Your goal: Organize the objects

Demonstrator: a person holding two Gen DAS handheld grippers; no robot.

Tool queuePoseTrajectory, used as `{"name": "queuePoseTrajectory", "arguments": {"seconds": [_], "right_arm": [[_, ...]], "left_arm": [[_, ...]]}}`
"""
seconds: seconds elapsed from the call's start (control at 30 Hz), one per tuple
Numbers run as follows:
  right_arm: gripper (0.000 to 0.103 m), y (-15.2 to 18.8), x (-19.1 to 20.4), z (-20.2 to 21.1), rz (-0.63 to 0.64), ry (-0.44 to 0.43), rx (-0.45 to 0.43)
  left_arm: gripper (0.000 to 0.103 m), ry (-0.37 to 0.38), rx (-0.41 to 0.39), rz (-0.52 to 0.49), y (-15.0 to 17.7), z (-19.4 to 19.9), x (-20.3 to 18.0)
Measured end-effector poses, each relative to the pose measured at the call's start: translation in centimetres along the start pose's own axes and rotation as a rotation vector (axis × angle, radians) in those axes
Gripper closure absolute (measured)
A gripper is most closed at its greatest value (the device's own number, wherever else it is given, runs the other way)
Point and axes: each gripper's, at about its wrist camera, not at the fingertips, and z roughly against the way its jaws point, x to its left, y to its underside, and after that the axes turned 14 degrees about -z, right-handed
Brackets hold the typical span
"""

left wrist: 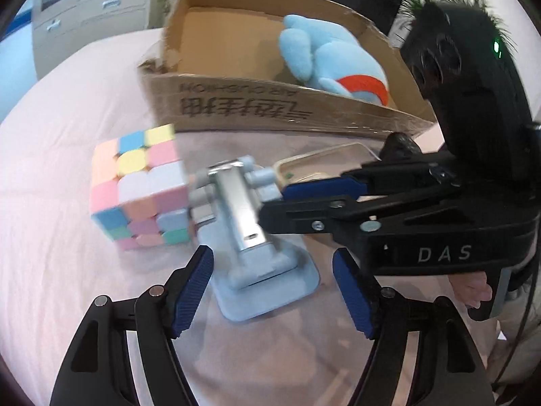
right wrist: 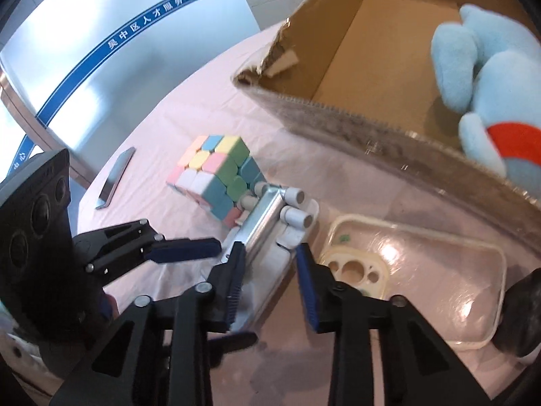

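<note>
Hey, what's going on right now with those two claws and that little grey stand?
Both grippers open, left, right, closing around the stand. Cube touches it. Box holds plush.

Phone stand [left wrist: 252,237], pale blue plastic with a silver metal arm, upright on the pink-clothed table [left wrist: 50,203], its hinge touching a pastel-coloured puzzle cube [left wrist: 142,189] that sits just beside it. Clear phone case [right wrist: 416,270] with a cream rim, lying flat, camera cut-outs showing, between the stand and an open cardboard box [left wrist: 270,108]. Light blue plush toy [left wrist: 331,61] with a red-orange patch, lying inside the box at its right end.
</note>
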Motion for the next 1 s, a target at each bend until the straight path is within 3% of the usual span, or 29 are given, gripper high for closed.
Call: {"name": "queuePoseTrajectory", "arguments": {"seconds": [0.07,0.1,0.2,0.3,0.37,0.43,0.7,1.0], "right_arm": [[0.071,-0.3,0.0,-0.5,-0.032,-0.006,0.003],[0.068,-0.4,0.0,-0.6,-0.048,-0.004,0.007],[0.051,-0.5,0.7,-1.7,-0.078,0.014,0.027],[0.044,-0.5,2.4,-2.5,-0.046,0.096,0.002],[0.044,-0.7,2.8,-3.0,-0.054,0.12,-0.018],[0.054,-0.9,2.9,-3.1,-0.068,0.151,-0.031],[0.056,-0.2,3.6,-3.2,-0.066,0.167,-0.037],[0.056,0.5,4.8,0.3,-0.053,0.164,-0.146]], "left_arm": [[0.031,-0.017,0.049,0.051,0.6,-0.5,0.7],[0.031,-0.019,0.037,0.047,0.6,-0.5,0.6],[0.031,-0.05,0.049,0.046,0.3,-0.8,0.0],[0.031,-0.093,0.018,0.045,0.0,-1.4,-0.7],[0.034,-0.123,-0.001,0.069,0.1,-1.5,-0.7],[0.043,-0.121,-0.018,0.096,0.2,-1.3,-0.2],[0.043,-0.122,-0.035,0.11,0.5,-0.9,-0.5],[0.044,-0.129,-0.102,0.083,-0.8,1.4,-2.1]]}}
